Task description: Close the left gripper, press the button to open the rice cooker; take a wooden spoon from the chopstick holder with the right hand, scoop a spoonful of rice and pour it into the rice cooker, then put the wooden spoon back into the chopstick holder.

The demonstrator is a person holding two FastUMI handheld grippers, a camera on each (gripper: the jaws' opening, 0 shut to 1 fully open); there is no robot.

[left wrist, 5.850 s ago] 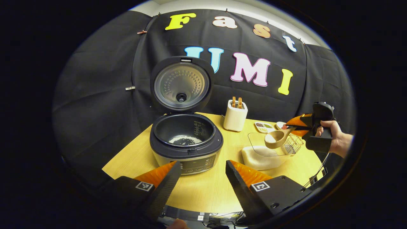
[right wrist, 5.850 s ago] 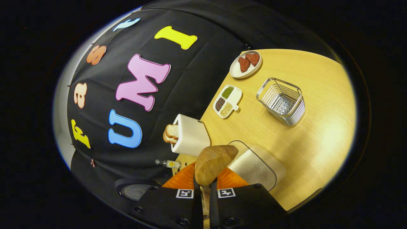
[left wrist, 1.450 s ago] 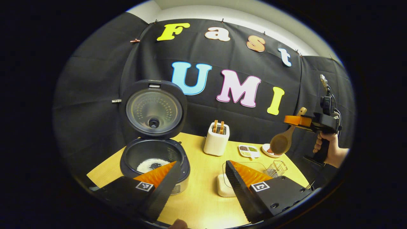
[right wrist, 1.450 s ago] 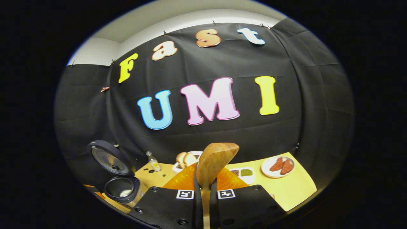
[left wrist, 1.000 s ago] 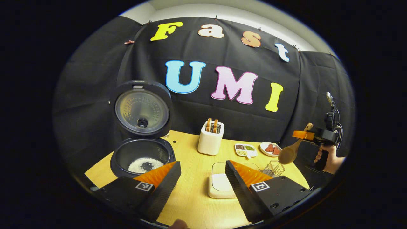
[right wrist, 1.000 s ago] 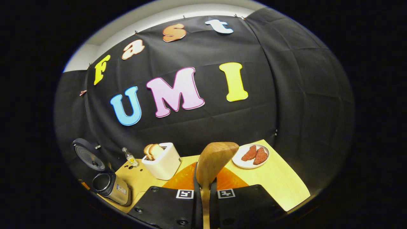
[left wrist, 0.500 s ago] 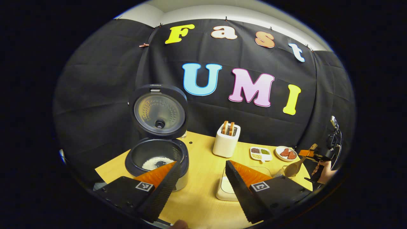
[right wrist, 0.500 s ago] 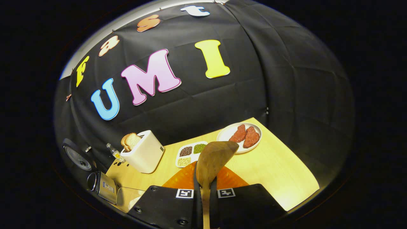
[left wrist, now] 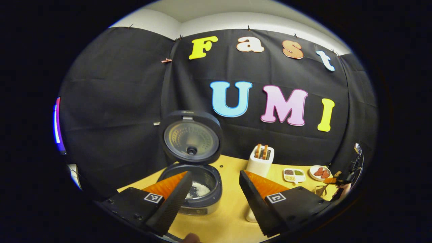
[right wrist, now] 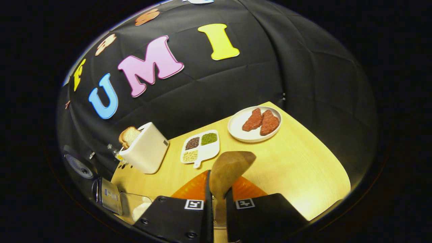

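Inside rice cooker (left wrist: 199,194) rice, right gripper (right wrist: 217,199) clamping wooden spoon (right wrist: 227,172)

Black cloth wall (left wrist: 111,111) hangs behind a pale wooden table (right wrist: 303,168), with white wall (left wrist: 209,23) above.

Both views angled over one shared table (left wrist: 233,216), toaster (right wrist: 145,152).

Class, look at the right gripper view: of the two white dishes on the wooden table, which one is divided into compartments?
The small white tray with a handle, holding three kinds of grains, beside the white toaster. The round white plate is undivided and carries two reddish pieces.
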